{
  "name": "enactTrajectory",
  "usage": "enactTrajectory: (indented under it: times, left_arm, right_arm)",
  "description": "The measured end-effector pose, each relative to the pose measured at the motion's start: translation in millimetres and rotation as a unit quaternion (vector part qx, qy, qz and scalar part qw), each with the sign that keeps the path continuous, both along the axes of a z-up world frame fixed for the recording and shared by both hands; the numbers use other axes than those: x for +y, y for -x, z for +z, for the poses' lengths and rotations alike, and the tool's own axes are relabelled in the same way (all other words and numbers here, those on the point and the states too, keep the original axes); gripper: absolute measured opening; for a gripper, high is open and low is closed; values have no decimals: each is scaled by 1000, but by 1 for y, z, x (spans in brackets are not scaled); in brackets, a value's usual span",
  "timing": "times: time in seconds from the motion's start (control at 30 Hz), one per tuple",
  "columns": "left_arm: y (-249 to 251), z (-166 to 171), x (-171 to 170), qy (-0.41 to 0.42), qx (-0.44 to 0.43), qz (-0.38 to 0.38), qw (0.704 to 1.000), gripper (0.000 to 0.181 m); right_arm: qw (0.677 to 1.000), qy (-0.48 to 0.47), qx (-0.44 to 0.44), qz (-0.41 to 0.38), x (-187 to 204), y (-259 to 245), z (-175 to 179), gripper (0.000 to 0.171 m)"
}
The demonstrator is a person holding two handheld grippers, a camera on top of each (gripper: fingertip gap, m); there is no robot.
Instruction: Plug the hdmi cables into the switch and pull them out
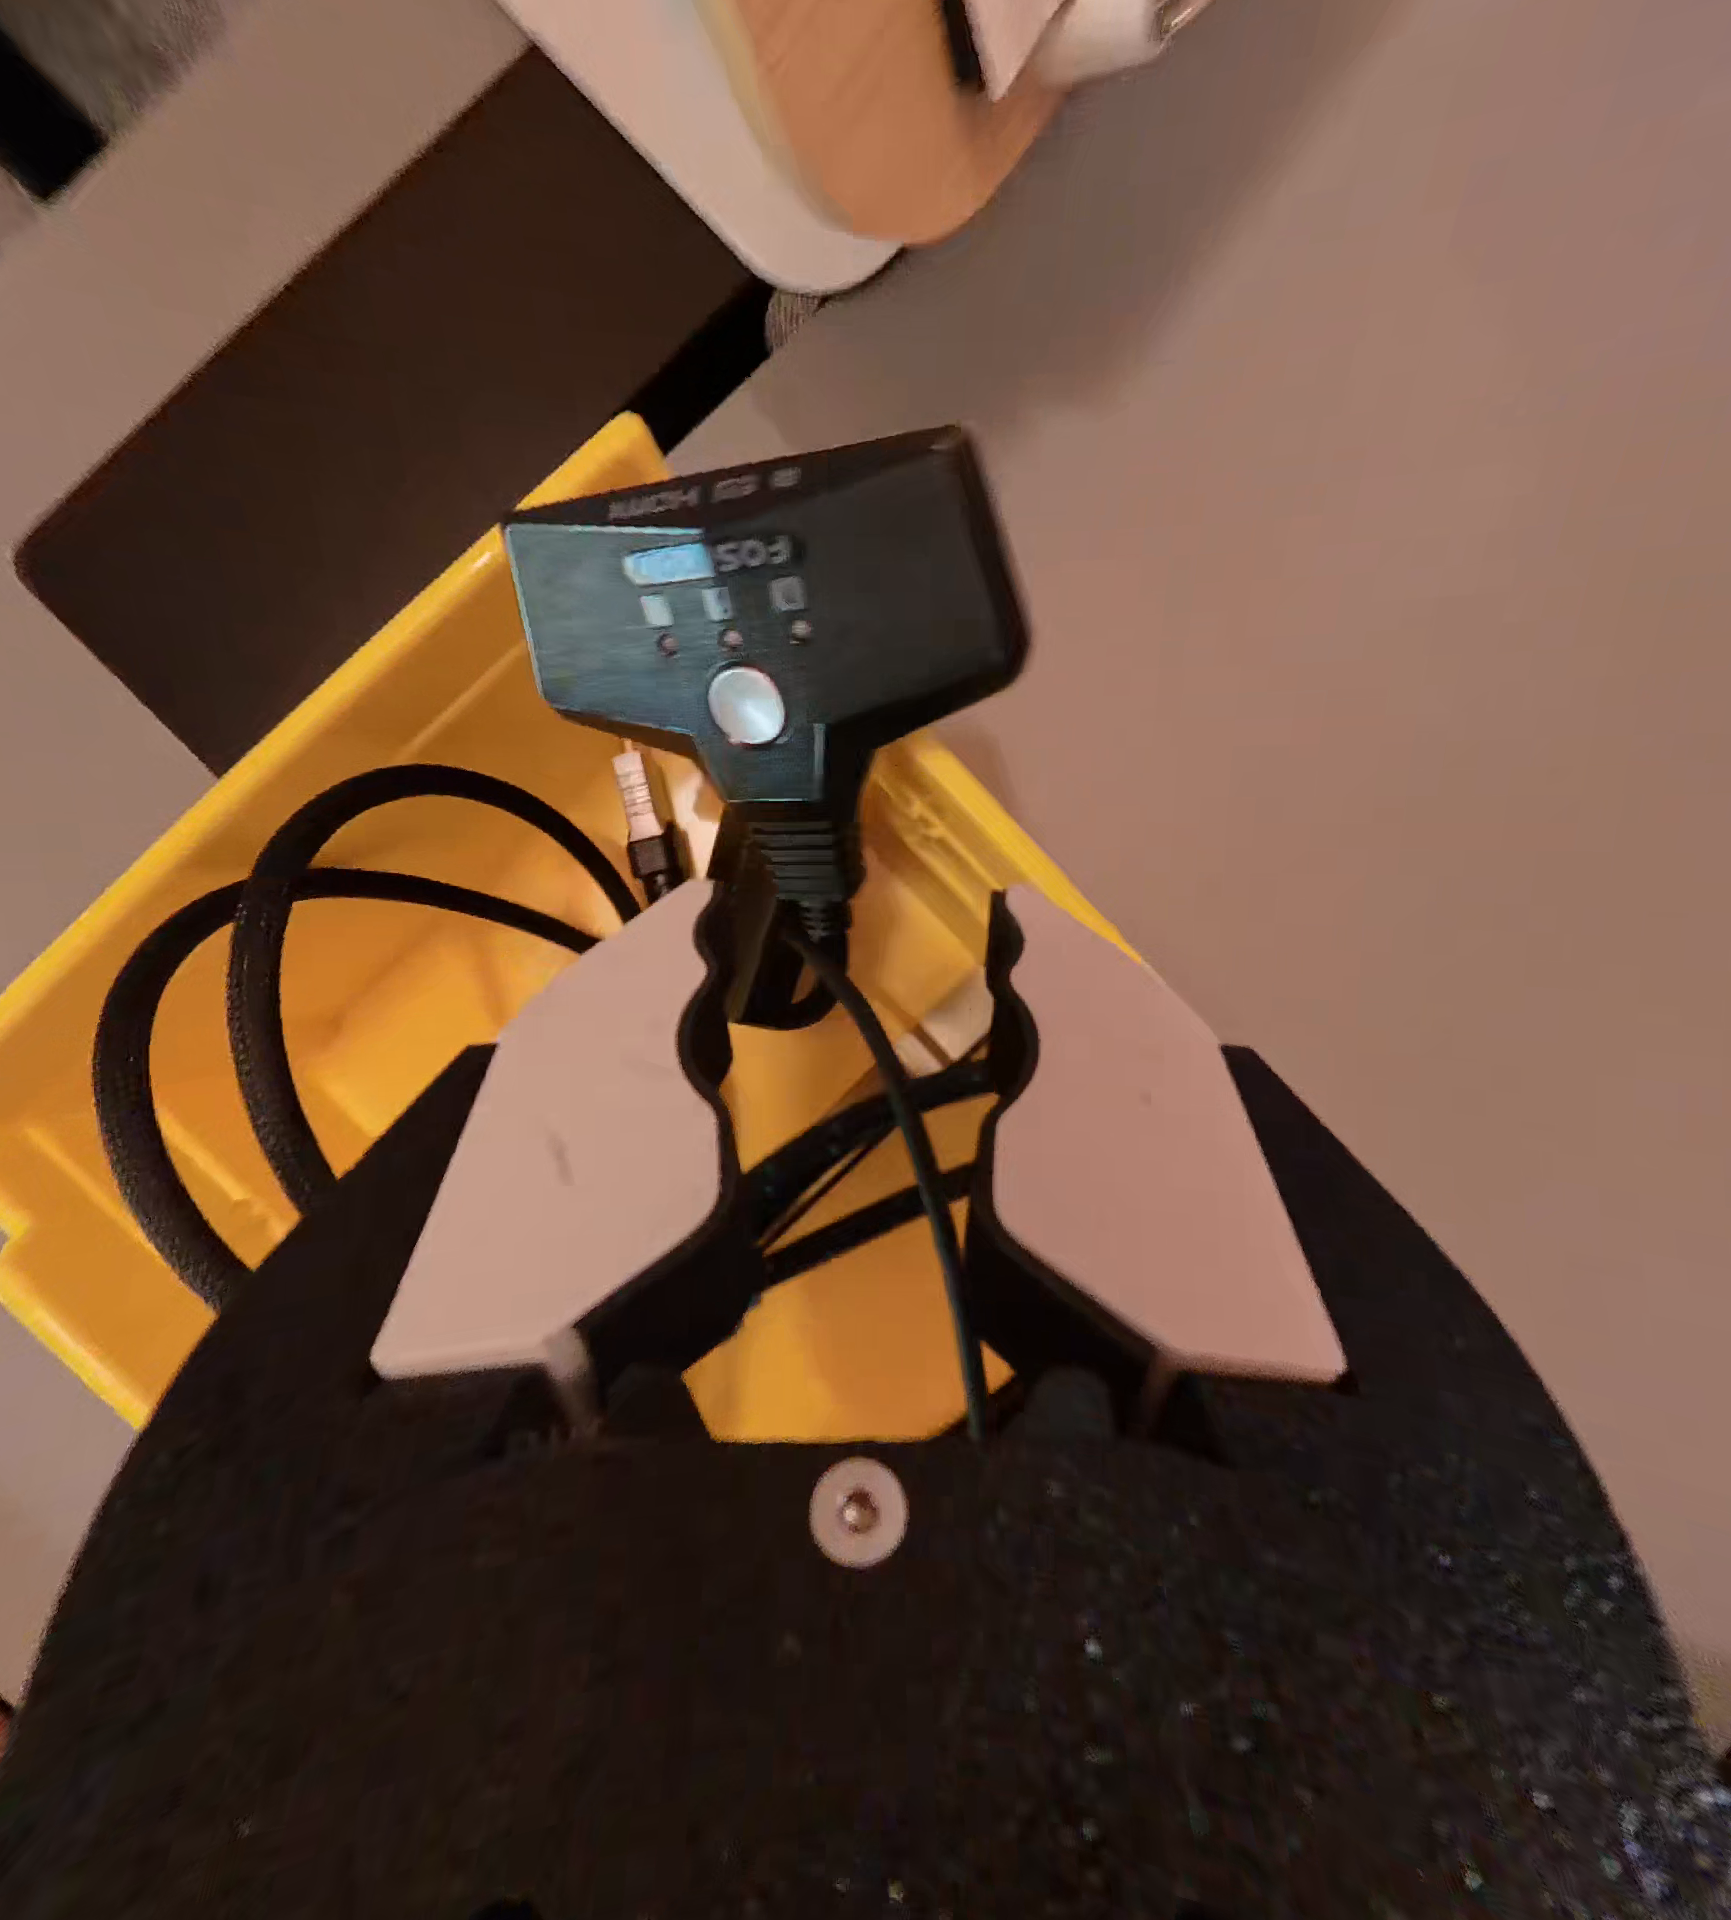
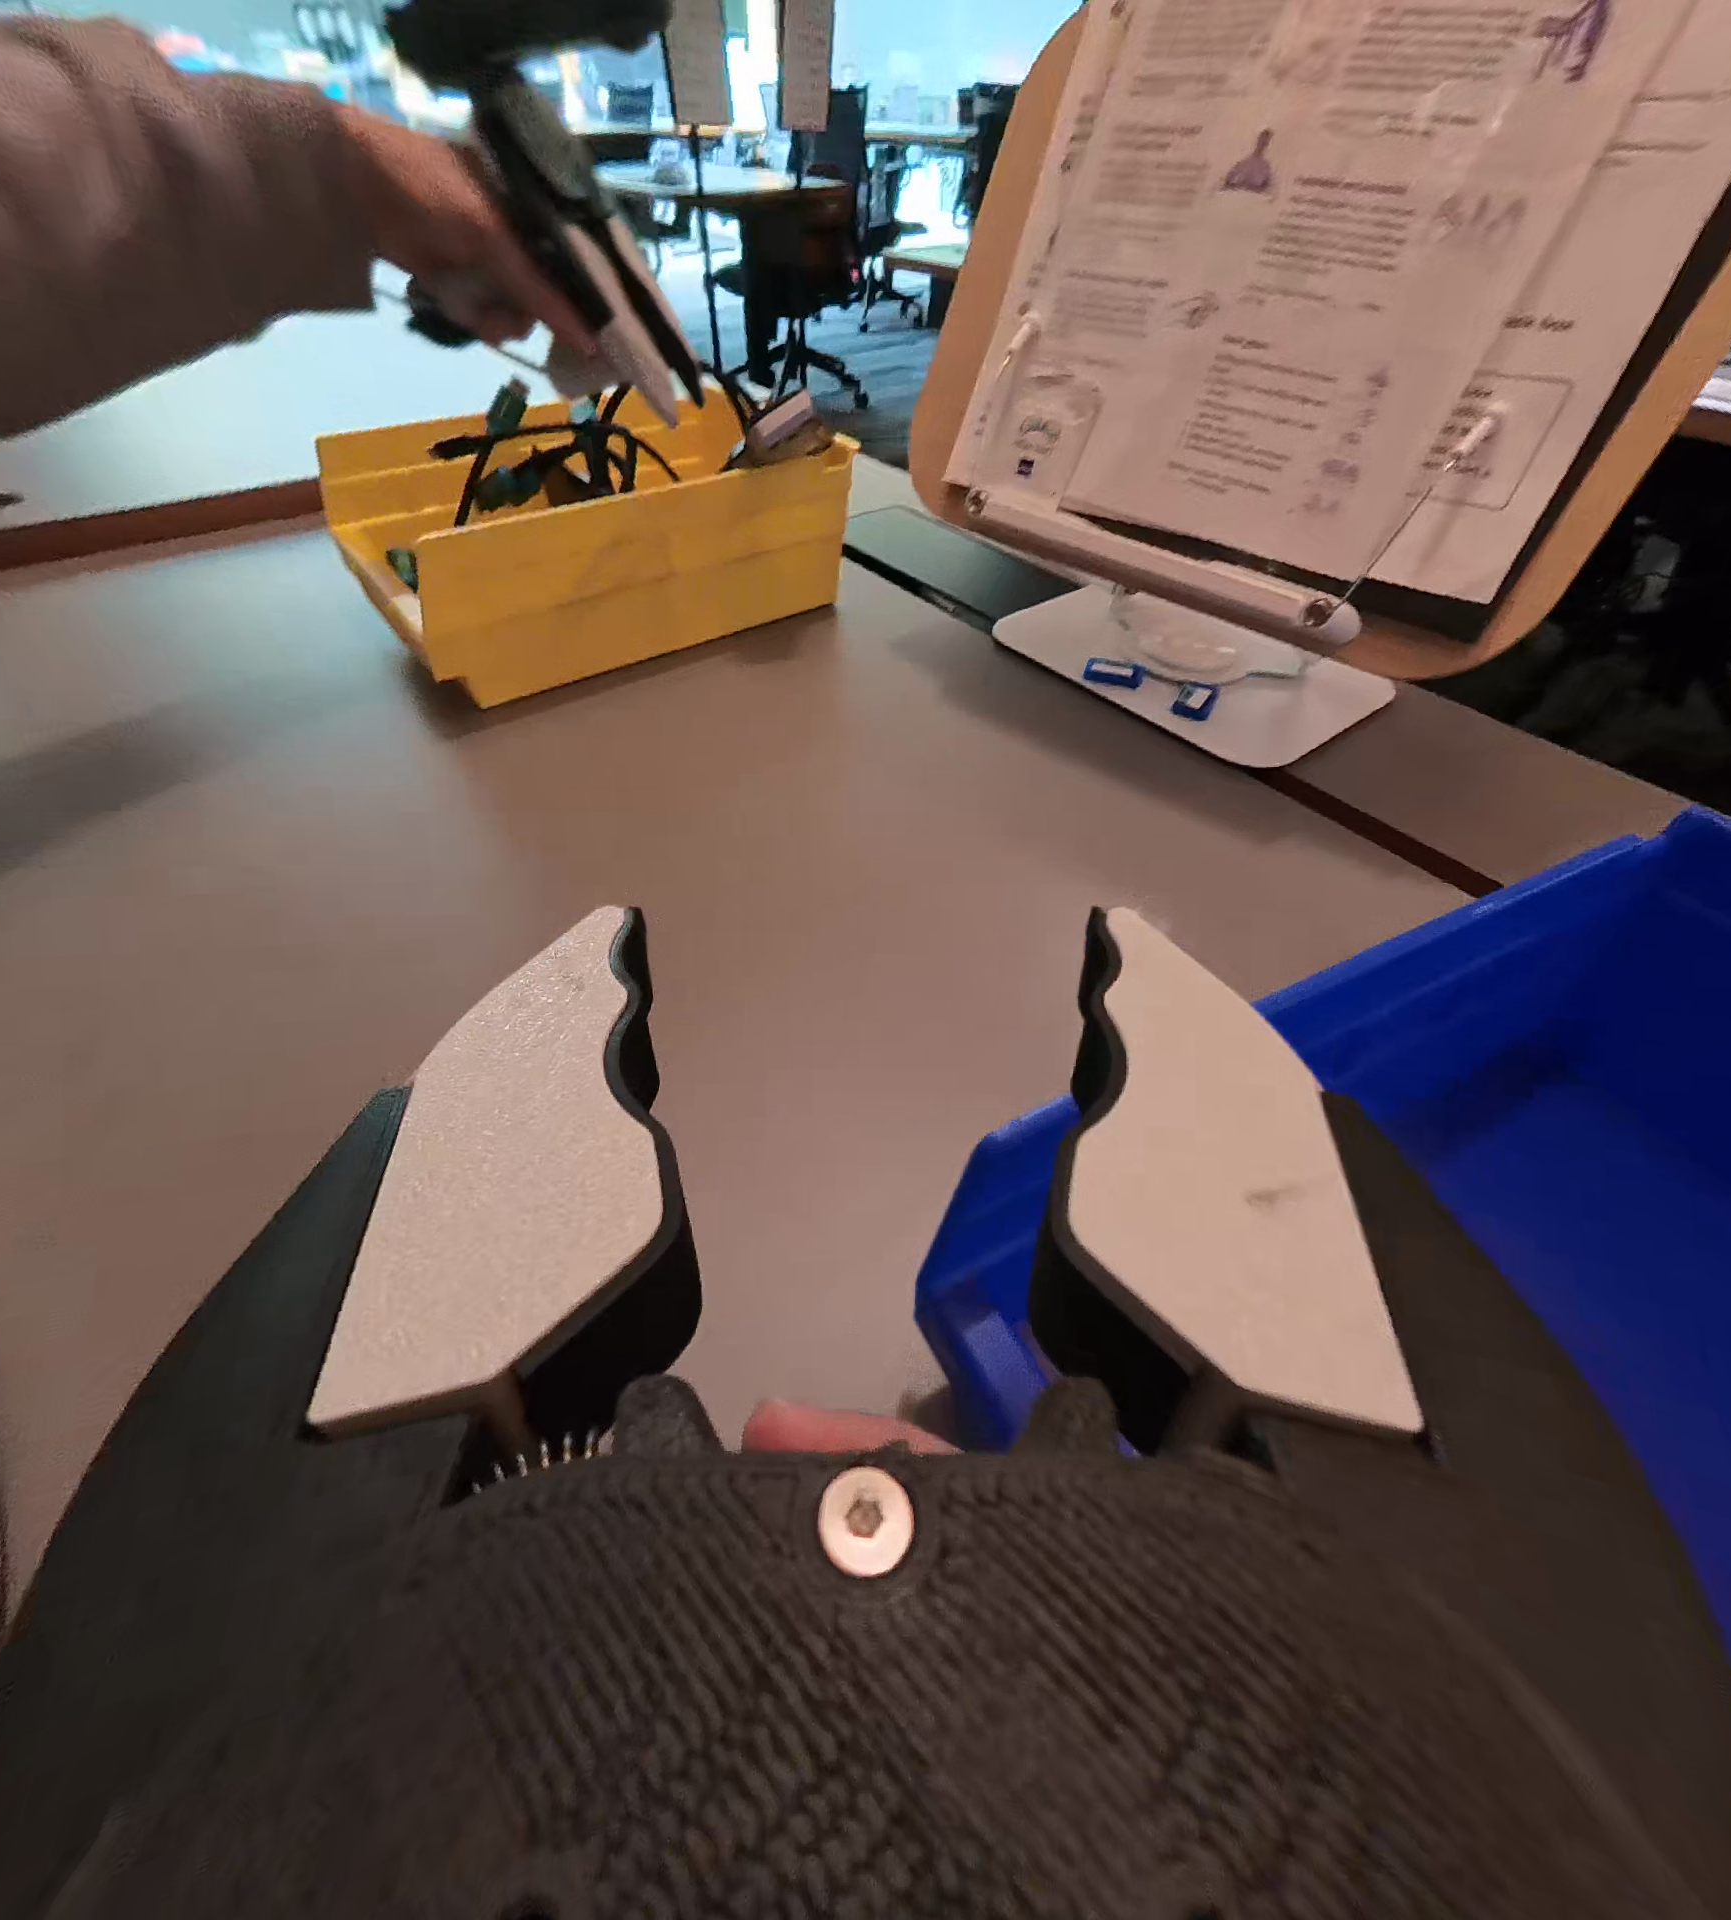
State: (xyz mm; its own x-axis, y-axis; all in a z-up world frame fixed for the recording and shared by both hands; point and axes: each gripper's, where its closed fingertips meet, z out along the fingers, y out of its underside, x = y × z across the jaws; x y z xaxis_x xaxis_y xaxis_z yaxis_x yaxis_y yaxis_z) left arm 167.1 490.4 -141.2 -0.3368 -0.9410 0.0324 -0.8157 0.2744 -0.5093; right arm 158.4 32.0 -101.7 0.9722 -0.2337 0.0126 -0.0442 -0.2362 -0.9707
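Nearest, the right claw (image 2: 866,1023) hangs wide open and empty over the bare tabletop (image 2: 736,810), a blue bin (image 2: 1526,1091) just beside its right finger; farther off, the left claw (image 1: 845,925) hovers above the yellow bin (image 1: 404,748), its jaws parted, and whether they pinch the lead at the switch's neck I cannot tell; the switch (image 1: 767,603) sits just past its tips, over the bin; braided cables (image 1: 196,997) coil inside. The switch looks light, rigid and smooth; hold its flat body, not the pliant lead; take each cable by its stiff plug.
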Motion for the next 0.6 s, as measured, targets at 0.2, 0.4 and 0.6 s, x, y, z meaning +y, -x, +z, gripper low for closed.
enactTrajectory:
  times: [0.2,0.4,0.6]
  left_arm:
    - [-20,-26,8,39,80,65,994,36]
    - [-17,-50,7,-27,122,-17,992,31]
    - [-29,-12,9,-8,-2,2,1000,24]
  right_arm:
    - [999,-16,-9,43,-6,12,2,77]
    - [999,28,-8,39,2,10,-20,74]
    - [991,94,-91,-29,6,-6,-27,69]
